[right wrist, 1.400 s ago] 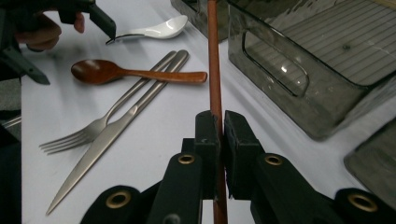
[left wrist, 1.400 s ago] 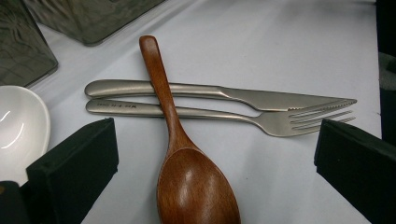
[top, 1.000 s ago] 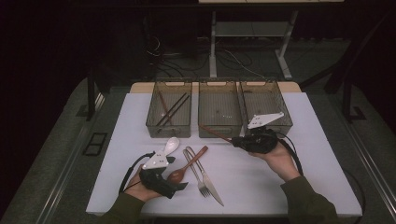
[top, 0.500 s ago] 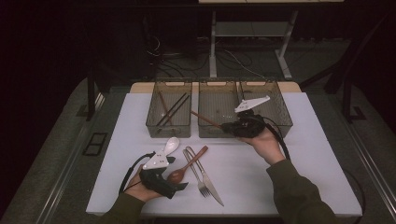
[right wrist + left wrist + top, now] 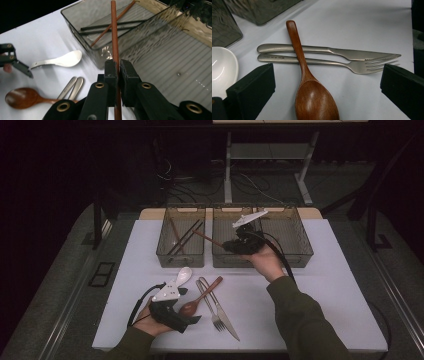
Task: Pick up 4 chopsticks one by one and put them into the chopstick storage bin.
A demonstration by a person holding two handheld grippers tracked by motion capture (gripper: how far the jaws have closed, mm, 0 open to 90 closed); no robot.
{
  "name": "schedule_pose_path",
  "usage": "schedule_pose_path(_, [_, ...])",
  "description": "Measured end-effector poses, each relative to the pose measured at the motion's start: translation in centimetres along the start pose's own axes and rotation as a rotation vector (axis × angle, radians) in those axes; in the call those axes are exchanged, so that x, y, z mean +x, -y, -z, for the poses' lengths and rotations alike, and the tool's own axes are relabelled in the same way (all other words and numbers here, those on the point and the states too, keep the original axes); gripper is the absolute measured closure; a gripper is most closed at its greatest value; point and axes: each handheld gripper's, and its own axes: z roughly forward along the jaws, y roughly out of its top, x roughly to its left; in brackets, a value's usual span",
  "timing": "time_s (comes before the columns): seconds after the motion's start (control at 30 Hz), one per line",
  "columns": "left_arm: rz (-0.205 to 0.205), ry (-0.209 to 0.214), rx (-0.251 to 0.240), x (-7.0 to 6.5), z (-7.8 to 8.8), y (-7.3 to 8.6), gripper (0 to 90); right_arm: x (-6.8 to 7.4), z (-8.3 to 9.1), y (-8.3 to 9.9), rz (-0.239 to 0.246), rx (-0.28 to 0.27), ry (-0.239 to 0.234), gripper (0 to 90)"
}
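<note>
My right gripper (image 5: 239, 244) hangs over the middle bin (image 5: 230, 260), shut on a brown wooden chopstick (image 5: 205, 236) whose tip points toward the left bin (image 5: 181, 256). In the right gripper view the chopstick (image 5: 114, 30) runs up from between the pressed pads (image 5: 111, 68) toward that bin (image 5: 75, 27), which holds several black and brown chopsticks (image 5: 112, 25). My left gripper (image 5: 192, 318) rests on the table near its front edge, open. Its jaws stand on either side of a wooden spoon (image 5: 314, 97) that lies across a steel fork (image 5: 332, 63) and knife (image 5: 337, 51).
A white ceramic spoon (image 5: 183, 275) lies on the white table top (image 5: 320, 290) just left of the wooden spoon (image 5: 200, 298). A third bin (image 5: 300, 256) stands at the right of the row. Dark floor and a metal stand (image 5: 265, 155) lie beyond the table.
My right hand has moved left and a little up with the chopstick, from over the right bin to over the middle one. The left hand has stayed still.
</note>
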Motion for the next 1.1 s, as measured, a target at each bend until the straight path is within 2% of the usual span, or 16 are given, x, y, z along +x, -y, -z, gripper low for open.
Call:
schedule_pose_path(0.53, [-0.004, 0.0, -0.007, 0.0, 0.0, 0.0, 0.0, -0.1, -5.1, -4.2, -0.034, 0.052, 0.048, 84.8])
schedule_pose_path(0.9, [-0.005, 0.003, -0.011, 0.0, -0.1, 0.0, 0.0, 0.2, -9.2, -7.3, -0.066, 0.067, 0.075, 84.7])
schedule_pose_path(1.1, [-0.005, 0.005, -0.013, -0.1, -0.1, 0.0, 0.0, 0.5, -11.7, -8.5, -0.078, 0.094, 0.1, 84.7])
